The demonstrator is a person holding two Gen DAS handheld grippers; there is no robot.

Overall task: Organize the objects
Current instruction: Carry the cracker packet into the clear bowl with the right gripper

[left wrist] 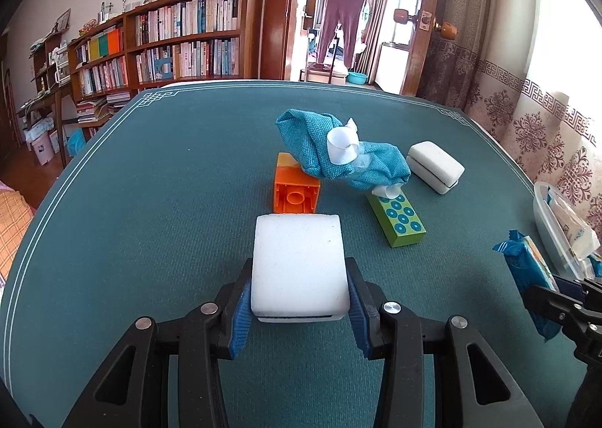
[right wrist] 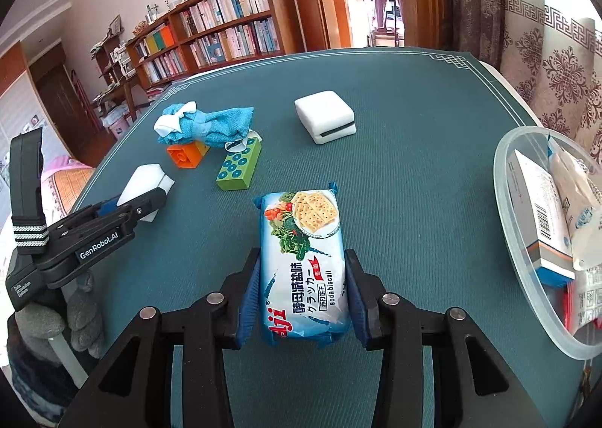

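My left gripper [left wrist: 299, 279] is shut on a white sponge block [left wrist: 299, 258], held just above the teal tablecloth [left wrist: 169, 202]. In the right wrist view that sponge [right wrist: 145, 178] shows at the left, between the black fingers. My right gripper [right wrist: 303, 262] is shut on a blue-and-white soda biscuit packet [right wrist: 303, 240], with its blue pads [right wrist: 251, 289] pressing both long sides. The packet [left wrist: 526, 273] also shows at the right edge of the left wrist view. A clear plastic tub [right wrist: 504, 179] stands to the right of the packet and holds boxes and sachets.
Mid-table a blue cloth with a white ribbon [left wrist: 323, 149] lies across an orange brick [left wrist: 295, 193] and touches a green dotted brick [left wrist: 399, 219]. A second white sponge [left wrist: 436, 166] lies behind them. A gloved hand [right wrist: 79, 315] holds the left gripper. Bookshelves stand beyond the table.
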